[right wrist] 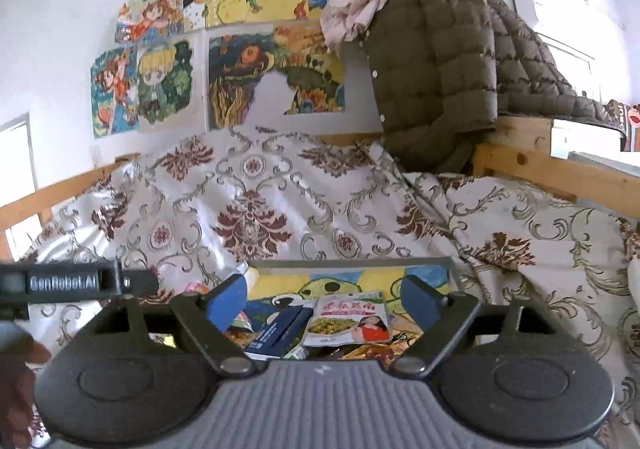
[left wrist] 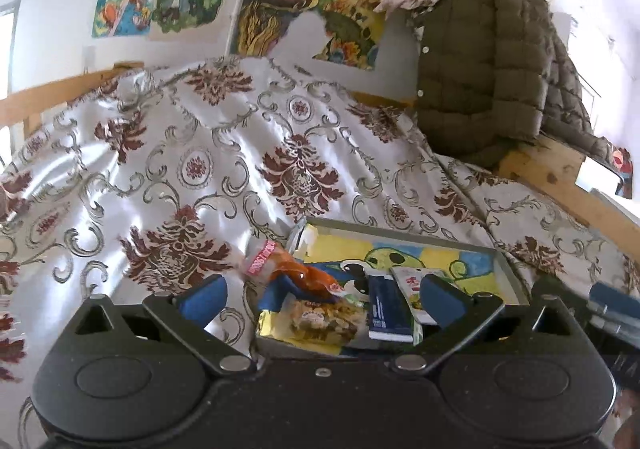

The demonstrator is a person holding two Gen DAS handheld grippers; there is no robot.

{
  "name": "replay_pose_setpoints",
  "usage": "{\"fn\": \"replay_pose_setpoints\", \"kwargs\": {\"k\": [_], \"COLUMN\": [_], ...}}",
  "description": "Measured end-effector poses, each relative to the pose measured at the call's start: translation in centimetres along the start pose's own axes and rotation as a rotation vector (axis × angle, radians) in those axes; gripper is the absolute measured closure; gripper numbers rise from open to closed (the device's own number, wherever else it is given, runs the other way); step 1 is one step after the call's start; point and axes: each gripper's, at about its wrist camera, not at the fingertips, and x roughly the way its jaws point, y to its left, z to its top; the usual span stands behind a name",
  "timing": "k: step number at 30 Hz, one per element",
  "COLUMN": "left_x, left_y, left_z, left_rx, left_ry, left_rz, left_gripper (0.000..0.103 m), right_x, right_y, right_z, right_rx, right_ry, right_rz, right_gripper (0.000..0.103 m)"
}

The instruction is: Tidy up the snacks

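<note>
A grey-rimmed tray point(left wrist: 404, 229) with a cartoon picture on its bottom lies on the patterned cloth. In it are an orange packet with a pink-and-white end point(left wrist: 296, 275), a clear packet of pale snacks point(left wrist: 320, 319), a dark blue box point(left wrist: 386, 309) and a white pouch point(left wrist: 414, 283). My left gripper point(left wrist: 322, 291) hangs open above the tray's near end, pads clear of the snacks. In the right wrist view, my right gripper point(right wrist: 324, 297) is also open over the tray point(right wrist: 352, 262), above the white pouch point(right wrist: 348, 319) and blue box point(right wrist: 280, 331).
The cream and maroon patterned cloth point(left wrist: 200, 169) covers a bed with a wooden frame point(right wrist: 560, 169). An olive quilted jacket point(left wrist: 480, 69) hangs at the far right. Drawings point(right wrist: 160, 89) cover the wall. The left gripper's side point(right wrist: 72, 283) and a hand point(right wrist: 16, 369) show at the left.
</note>
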Motion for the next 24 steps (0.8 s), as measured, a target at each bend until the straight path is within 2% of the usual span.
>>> {"fn": "replay_pose_setpoints", "kwargs": {"k": [6, 10, 14, 19, 24], "left_x": [-3.3, -5.3, -7.7, -9.4, -10.9], "left_y": [-0.4, -0.4, -0.7, -0.7, -0.3], "left_z": [-1.7, -2.4, -3.5, -5.4, -6.7], "left_rx": [0.026, -0.002, 0.026, 0.063, 0.059], "left_ry": [-0.045, -0.062, -0.088, -0.034, -0.018], "left_rz": [0.021, 0.034, 0.038, 0.054, 0.079], "left_gripper": [0.001, 0.001, 0.001, 0.001, 0.001], "right_x": [-3.3, -5.2, -6.8, -8.2, -9.5], "right_y": [-1.0, -1.7, -2.1, -2.2, -1.9], "right_z": [-0.3, -0.8, -1.5, -2.5, -3.5], "right_rx": [0.025, 0.037, 0.045, 0.067, 0.068], "right_ry": [-0.025, -0.015, -0.013, 0.008, 0.028], "right_rz": [0.01, 0.012, 0.004, -0.001, 0.008], "right_gripper": [0.001, 0.0, 0.0, 0.0, 0.0]}}
